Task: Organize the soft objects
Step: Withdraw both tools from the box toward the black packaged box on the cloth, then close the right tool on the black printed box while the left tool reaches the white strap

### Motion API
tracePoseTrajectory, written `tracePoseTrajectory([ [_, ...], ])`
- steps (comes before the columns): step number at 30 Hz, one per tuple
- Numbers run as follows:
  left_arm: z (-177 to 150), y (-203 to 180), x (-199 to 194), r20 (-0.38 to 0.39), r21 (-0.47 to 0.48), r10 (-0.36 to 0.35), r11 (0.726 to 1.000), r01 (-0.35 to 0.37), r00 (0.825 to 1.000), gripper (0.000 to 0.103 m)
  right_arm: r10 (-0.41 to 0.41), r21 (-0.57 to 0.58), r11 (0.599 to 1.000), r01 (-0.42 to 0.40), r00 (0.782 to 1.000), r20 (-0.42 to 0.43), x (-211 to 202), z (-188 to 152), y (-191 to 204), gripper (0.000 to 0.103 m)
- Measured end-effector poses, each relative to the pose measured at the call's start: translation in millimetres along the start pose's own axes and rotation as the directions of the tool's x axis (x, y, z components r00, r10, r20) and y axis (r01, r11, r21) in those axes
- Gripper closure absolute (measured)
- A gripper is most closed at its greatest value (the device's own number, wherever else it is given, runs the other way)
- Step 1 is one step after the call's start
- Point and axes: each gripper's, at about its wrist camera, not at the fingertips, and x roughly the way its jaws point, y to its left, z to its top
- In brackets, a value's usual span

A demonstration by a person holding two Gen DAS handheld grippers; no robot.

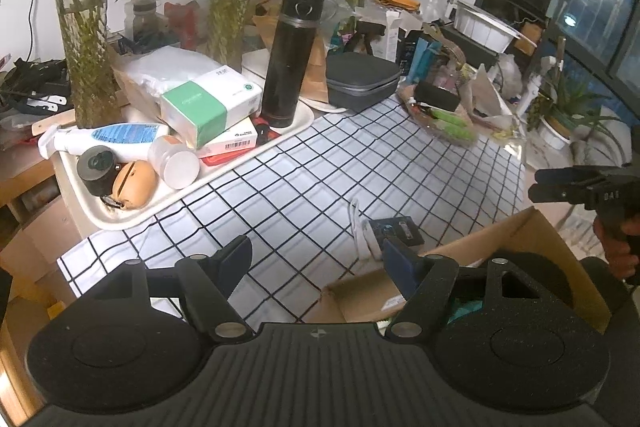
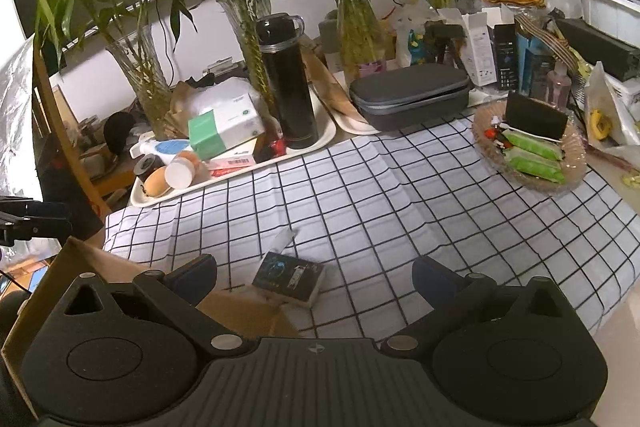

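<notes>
A brown cardboard box (image 1: pixel 532 235) stands open at the near edge of the checked tablecloth (image 1: pixel 320 163); something teal shows inside it, mostly hidden behind my left gripper. My left gripper (image 1: pixel 320 259) is open and empty, above the cloth beside the box. My right gripper (image 2: pixel 314 275) is open and empty, hovering over a small dark packet (image 2: pixel 289 278) that lies on the cloth next to the box (image 2: pixel 80 267). The packet also shows in the left wrist view (image 1: pixel 396 230), with a white cord (image 1: pixel 360 231) beside it.
A white tray (image 1: pixel 132 215) at the back left holds a black flask (image 1: pixel 288 59), a tissue pack (image 1: pixel 208 103) and bottles. A grey zip case (image 2: pixel 408 95), a glass dish (image 2: pixel 532 147) with green packets, glass vases with bamboo and boxes crowd the back.
</notes>
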Motion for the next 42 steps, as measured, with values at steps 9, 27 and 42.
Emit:
tracePoseTrajectory([
  [9,9,12,18,-0.004,0.013,-0.016,1.0,0.016,1.0,0.032,0.02,-0.025,0.999,-0.02,1.0,-0.017,23,13,-16,0.0],
  [27,25,33,66,-0.029,0.037,-0.093,0.995,0.094,0.995,0.032,0.14,-0.096,0.984,-0.152,0.982,-0.127,110,26,-53,0.0],
  [42,30,47,109,-0.052,0.025,-0.119,0.992,0.12,0.992,0.032,0.228,-0.28,0.917,-0.284,0.949,-0.217,166,8,-26,0.006],
])
